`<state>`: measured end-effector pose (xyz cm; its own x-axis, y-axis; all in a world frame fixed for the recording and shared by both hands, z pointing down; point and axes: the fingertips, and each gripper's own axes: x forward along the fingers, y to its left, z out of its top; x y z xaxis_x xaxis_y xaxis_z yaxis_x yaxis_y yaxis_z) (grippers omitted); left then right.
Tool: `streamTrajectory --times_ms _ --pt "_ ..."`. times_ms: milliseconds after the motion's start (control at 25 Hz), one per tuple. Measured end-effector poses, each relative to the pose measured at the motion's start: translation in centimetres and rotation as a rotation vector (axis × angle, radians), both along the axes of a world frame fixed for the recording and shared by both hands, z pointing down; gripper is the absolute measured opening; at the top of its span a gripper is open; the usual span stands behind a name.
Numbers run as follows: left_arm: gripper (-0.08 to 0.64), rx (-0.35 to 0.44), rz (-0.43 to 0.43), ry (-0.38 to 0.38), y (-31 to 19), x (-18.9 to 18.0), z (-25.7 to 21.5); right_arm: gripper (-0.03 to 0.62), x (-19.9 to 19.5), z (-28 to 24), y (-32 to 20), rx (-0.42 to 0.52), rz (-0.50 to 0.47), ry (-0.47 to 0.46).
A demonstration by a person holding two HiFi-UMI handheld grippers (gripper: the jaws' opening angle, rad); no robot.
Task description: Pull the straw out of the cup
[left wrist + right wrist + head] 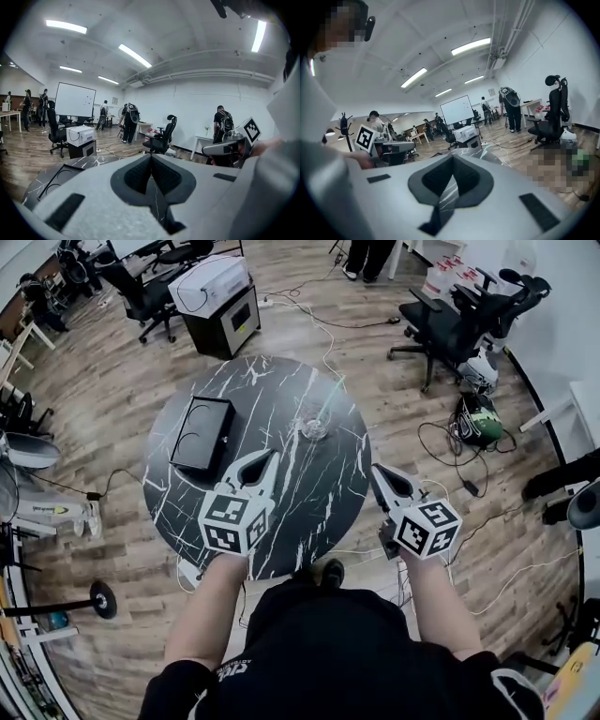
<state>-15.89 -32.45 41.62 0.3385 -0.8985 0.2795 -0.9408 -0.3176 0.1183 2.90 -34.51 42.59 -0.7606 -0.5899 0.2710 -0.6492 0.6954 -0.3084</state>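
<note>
**Both grippers were closed and empty, on the near side of the cup.**

The clear cup [315, 427] stood toward the far side of the round black marbled surface [309, 502], with the green straw [329, 399] in it, leaning to the far right. The left gripper [271, 457] hovered over the near part of the surface, its fingers pressed together with nothing between them. The right gripper [376, 471] hung at the near right edge, its fingers likewise together and empty. A flat black case [202, 434] lay left of the cup, apart from it.
</note>
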Motion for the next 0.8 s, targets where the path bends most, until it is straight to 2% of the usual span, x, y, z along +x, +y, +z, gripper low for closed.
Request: streamTrajectory --times_ms 160,280,600,800 --pt "0.009 -0.006 0.035 -0.003 -1.2 -1.5 0.7 0.005 -3.1 -0.2 -1.1 0.006 -0.004 0.011" --pt "0.009 -0.022 0.053 0.023 -2.4 -2.1 1.3 0.005 -4.8 0.2 -1.6 -0.007 -0.011 0.022" --pt "0.011 -0.031 0.067 0.039 -6.3 -2.5 2.2 0.005 -5.7 1.5 -4.9 -0.038 -0.013 0.055" --pt "0.011 -0.059 0.062 0.031 -8.8 -2.1 3.4 0.005 -6.2 3.0 -7.3 -0.066 -0.033 0.042"
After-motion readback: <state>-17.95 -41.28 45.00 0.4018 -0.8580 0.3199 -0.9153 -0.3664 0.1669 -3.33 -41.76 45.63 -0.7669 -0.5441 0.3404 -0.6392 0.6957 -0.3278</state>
